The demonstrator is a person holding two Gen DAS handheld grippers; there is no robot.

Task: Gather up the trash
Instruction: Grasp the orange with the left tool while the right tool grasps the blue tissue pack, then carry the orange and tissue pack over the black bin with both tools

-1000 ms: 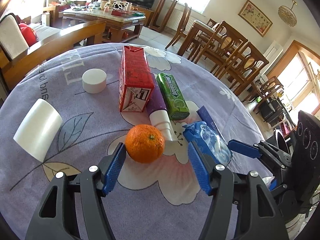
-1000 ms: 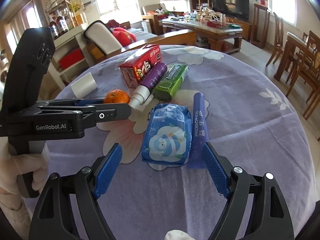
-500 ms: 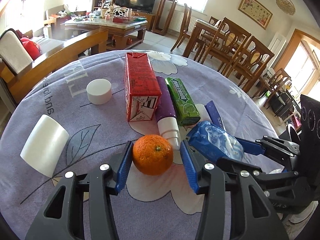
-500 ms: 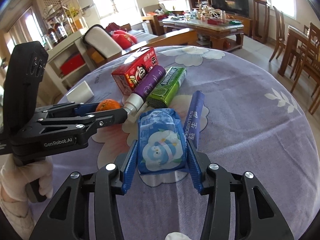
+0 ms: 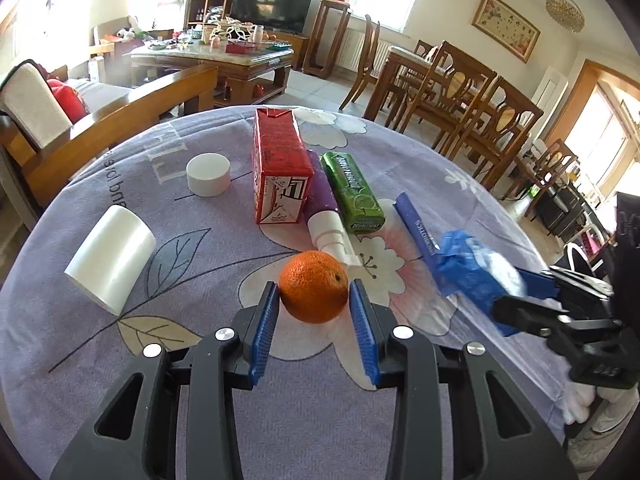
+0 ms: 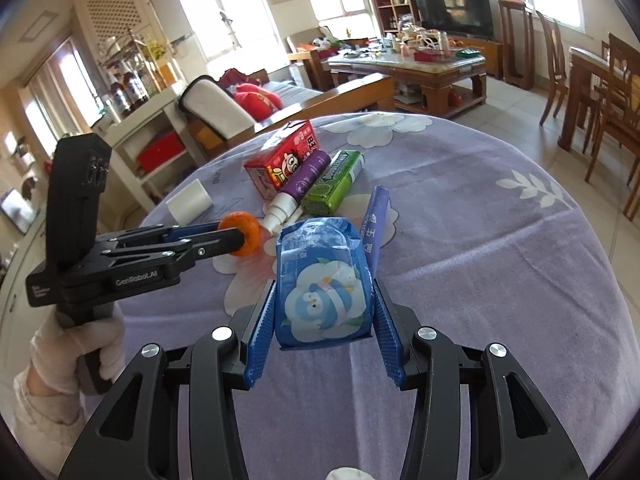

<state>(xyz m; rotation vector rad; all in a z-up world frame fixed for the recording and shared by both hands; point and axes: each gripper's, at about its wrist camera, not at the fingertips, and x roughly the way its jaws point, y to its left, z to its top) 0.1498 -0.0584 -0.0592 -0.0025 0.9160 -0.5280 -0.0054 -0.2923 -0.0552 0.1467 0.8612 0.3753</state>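
My left gripper (image 5: 314, 322) is shut on an orange (image 5: 313, 297), which sits at the tablecloth; the orange also shows in the right wrist view (image 6: 241, 233). My right gripper (image 6: 323, 322) is shut on a blue tissue pack (image 6: 322, 286) and holds it lifted off the table; the pack also shows in the left wrist view (image 5: 476, 276). A red milk carton (image 5: 280, 172), a purple bottle (image 5: 326, 212), a green gum pack (image 5: 352, 192) and a blue stick sachet (image 5: 418, 228) lie side by side beyond the orange.
A white lid (image 5: 208, 175) and a white roll (image 5: 111, 254) lie at the left of the round purple-clothed table (image 5: 120, 360). A wooden sofa (image 5: 120, 116) and dining chairs (image 5: 460, 108) stand beyond the table's far edge.
Both grippers closed: the left on the orange, the right on the blue tissue pack. The right gripper then lifted the pack off the cloth.
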